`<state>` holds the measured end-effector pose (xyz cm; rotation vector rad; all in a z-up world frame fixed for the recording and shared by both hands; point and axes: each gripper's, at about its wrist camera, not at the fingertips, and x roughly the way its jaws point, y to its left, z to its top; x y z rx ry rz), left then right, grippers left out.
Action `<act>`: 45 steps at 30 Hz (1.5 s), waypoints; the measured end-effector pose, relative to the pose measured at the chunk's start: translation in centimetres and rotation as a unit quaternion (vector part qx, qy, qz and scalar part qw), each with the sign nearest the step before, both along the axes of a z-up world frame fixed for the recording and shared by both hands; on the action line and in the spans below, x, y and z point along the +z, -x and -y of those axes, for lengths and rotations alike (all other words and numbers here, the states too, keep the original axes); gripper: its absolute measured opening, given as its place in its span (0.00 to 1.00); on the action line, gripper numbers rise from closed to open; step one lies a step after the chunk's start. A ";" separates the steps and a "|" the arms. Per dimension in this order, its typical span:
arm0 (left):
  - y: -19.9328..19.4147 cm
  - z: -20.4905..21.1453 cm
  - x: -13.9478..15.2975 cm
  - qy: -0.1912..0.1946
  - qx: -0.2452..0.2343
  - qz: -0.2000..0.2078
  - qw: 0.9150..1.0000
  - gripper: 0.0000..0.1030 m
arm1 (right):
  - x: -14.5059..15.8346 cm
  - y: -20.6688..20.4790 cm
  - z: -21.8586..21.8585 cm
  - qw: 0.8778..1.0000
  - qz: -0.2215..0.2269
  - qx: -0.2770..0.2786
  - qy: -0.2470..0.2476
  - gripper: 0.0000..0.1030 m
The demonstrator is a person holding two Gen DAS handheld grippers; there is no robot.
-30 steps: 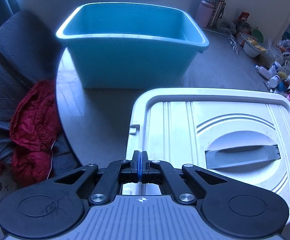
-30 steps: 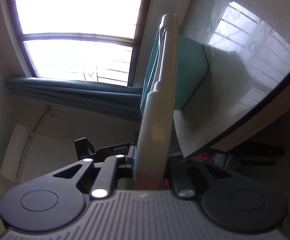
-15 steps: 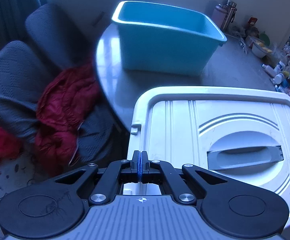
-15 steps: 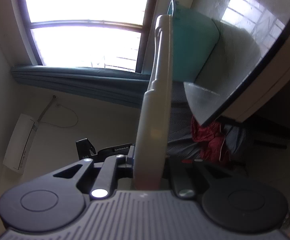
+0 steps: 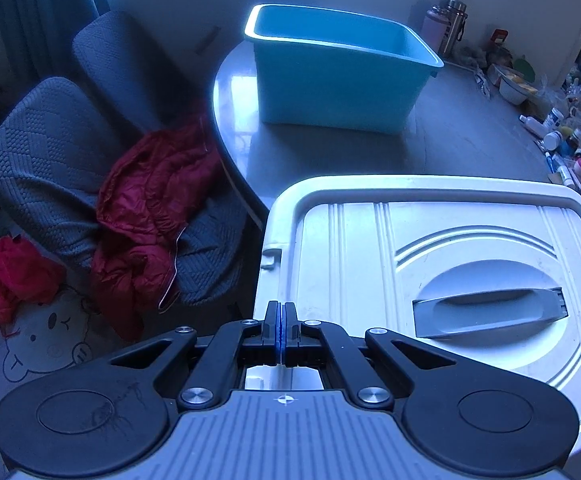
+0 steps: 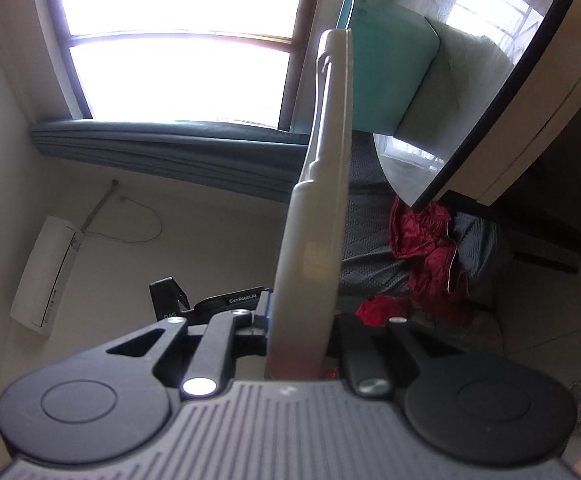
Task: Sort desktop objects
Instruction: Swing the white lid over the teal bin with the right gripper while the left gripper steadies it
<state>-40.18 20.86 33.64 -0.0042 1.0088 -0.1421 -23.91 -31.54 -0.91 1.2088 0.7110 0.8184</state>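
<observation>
1. Both grippers are carrying the white lid (image 5: pixel 430 240) away from the blue bin (image 5: pixel 342 76). A second ago the bin was filling the upper half of the left wrist view; it is now sitting small in the upper centre, open-topped, on the grey table (image 5: pixel 330 152).
2. The left gripper (image 5: pixel 280 324) is showing its jaws pressed together with only the blue pads between them. The lid's near edge is lying just under them, so I cannot tell whether it is pinching the rim or merely closed above it.
3. The right gripper (image 6: pixel 302 320) is clamping the lid edge-on; the white rim is running up the middle of its frame, between the jaws.
4. More of the surroundings are coming into view than before: the grey chair (image 5: pixel 50 168) and red jacket (image 5: pixel 150 208) are now filling the left of the left wrist frame, and the table edge is receding to the upper right of the right wrist view.
5. As a judgement, the bin is now uncovered and ready to receive items; the lid is being moved off the table, likely to be set aside before sorting the clutter (image 5: pixel 562 136) at the right edge.
</observation>
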 end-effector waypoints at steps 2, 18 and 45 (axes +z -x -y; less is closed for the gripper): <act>0.4 -0.2 0.1 -0.002 0.001 0.001 1.000 0.01 | -0.1 0.3 -0.1 1.000 0.000 0.001 -0.002 0.13; -0.3 -0.4 2.6 -0.014 0.013 0.013 1.000 0.02 | 0.7 -1.9 -0.2 1.000 0.014 0.015 -0.011 0.13; -19.2 5.4 6.9 -0.025 0.055 0.047 0.997 0.02 | 3.2 -21.9 2.8 0.997 0.043 0.061 -0.022 0.13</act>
